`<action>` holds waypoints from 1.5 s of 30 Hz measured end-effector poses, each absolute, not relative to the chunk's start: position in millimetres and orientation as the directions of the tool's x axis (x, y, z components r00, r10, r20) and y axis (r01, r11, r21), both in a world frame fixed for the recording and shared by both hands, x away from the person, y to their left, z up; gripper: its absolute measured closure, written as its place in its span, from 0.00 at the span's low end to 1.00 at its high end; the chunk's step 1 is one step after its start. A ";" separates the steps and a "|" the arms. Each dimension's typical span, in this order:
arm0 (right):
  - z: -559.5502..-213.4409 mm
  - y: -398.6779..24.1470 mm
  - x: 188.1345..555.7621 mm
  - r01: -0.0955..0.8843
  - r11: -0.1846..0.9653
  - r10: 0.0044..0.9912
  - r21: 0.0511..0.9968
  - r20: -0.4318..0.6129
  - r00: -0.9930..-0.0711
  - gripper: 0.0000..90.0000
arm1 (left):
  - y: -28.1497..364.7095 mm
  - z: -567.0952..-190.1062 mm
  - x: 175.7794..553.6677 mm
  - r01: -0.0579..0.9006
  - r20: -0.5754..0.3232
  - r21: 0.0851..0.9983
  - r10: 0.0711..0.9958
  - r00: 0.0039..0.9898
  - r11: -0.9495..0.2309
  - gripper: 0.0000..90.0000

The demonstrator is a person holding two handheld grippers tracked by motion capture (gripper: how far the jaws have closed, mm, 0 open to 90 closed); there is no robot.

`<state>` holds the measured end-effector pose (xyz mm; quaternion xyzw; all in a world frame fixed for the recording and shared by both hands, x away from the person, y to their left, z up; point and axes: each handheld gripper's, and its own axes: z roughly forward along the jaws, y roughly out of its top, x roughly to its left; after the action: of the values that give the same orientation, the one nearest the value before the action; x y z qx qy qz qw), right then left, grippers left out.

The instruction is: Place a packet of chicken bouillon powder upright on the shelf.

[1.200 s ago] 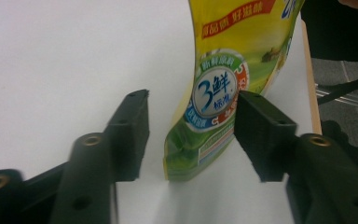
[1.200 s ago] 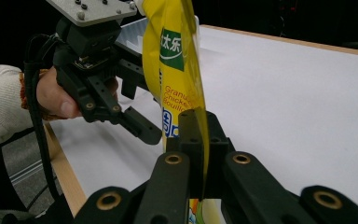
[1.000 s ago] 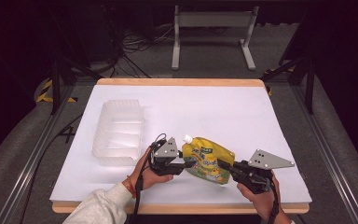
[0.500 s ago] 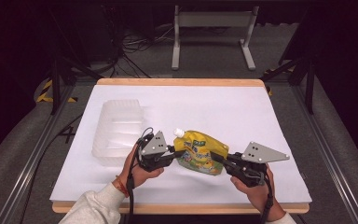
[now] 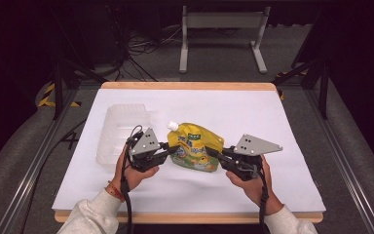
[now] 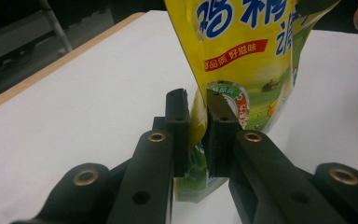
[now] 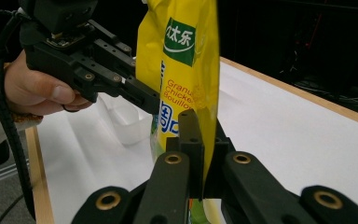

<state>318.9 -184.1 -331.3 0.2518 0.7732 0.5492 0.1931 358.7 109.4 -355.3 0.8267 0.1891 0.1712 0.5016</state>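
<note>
A yellow spouted pouch (image 5: 195,147) with a white cap hangs just above the white table, held between both grippers. My left gripper (image 5: 164,148) is shut on the pouch's left edge; in the left gripper view its jaws pinch the pouch (image 6: 242,56) low on the printed side. My right gripper (image 5: 216,155) is shut on the right edge; in the right gripper view the pouch (image 7: 186,60) stands upright between the jaws, and the left gripper (image 7: 147,100) with the person's hand grips it from the far side.
A clear plastic tray (image 5: 121,131) lies on the white sheet (image 5: 282,122) at the left, just behind the left hand; it also shows as the tray (image 7: 126,119) past the pouch. The wooden table edge (image 5: 185,86) bounds the far side.
Both grippers have carried the pouch leftward and a little toward the far side, closer to the clear tray. The pouch has tipped more upright.
</note>
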 end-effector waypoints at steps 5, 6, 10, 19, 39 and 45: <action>-327.9 -170.0 328.4 0.171 0.275 0.589 0.946 -0.026 -0.808 1.00 | 124.8 -350.0 360.6 0.142 0.094 0.904 0.512 0.854 -0.403 0.93; -327.6 -167.8 330.3 0.165 0.285 0.589 0.944 -0.037 -0.807 1.00 | 126.9 -349.5 360.8 0.145 0.091 0.906 0.516 0.852 -0.399 0.94; -327.7 -161.7 339.3 0.172 0.280 0.585 0.944 -0.026 -0.811 1.00 | 133.5 -348.5 361.9 0.148 0.091 0.908 0.531 0.842 -0.391 0.97; -323.8 -144.6 353.5 0.165 0.280 0.570 0.946 -0.025 -0.821 1.00 | 150.9 -343.9 365.8 0.151 0.094 0.917 0.567 0.818 -0.370 0.98; -310.0 -81.7 383.1 0.112 0.275 0.545 0.955 -0.059 -0.837 1.00 | 203.4 -333.4 378.1 0.138 0.128 0.935 0.676 0.726 -0.326 0.99; -310.2 -66.2 396.9 0.098 0.276 0.542 0.956 -0.071 -0.837 1.00 | 216.5 -336.0 389.1 0.134 0.125 0.942 0.693 0.710 -0.307 0.99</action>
<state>396.9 -66.2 -310.2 0.2067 0.7742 0.5650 0.1966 389.1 216.5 -336.0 0.7628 0.2712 0.2675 0.5226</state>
